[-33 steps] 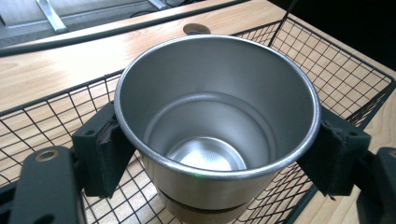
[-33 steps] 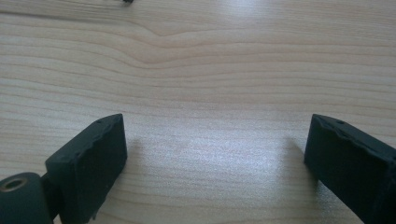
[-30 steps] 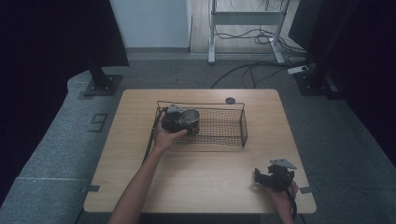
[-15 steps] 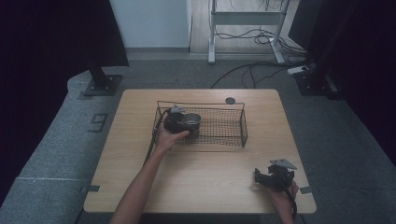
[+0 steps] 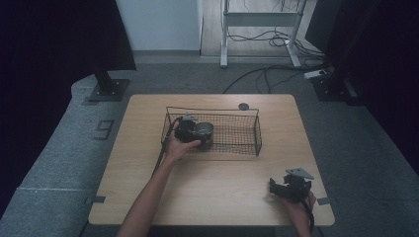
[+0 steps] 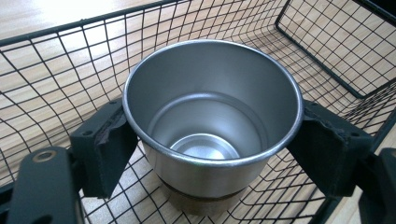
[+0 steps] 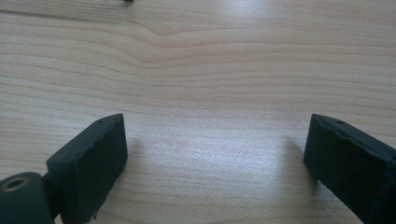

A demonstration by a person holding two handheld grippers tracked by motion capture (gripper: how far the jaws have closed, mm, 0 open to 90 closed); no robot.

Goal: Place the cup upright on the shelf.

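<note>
On the table (image 5: 207, 197), toward its far half, sits a black wire basket (image 5: 232, 129). At the basket's left end, upright on the mesh floor, stands a steel cup (image 5: 203, 131), mouth up and empty inside. The left gripper (image 5: 190, 131) reaches over the basket's near-left wall, with the person's hand behind it and its cable trailing down over the table edge. Seen from the left gripper view, the cup (image 6: 210, 123) sits between the two black jaws, one on each side just under the rim; both pads lie against or right at the cup wall, and whether they press cannot be told for certain. The jaws have just been opening slightly, with the cup between them. The basket's mesh (image 6: 56, 70) closes in behind and to both sides of the cup, with the near rim crossing low at the lower right.

The right gripper (image 5: 289, 186) rests near the table's near-right corner, well apart from the basket, grey plate on top. Its jaws stand wide apart over bare wood (image 7: 210, 84), holding nothing.

A small dark disc (image 5: 243, 106) lies on the table just beyond the basket's far rim. Cables run across the floor past the table.
</note>
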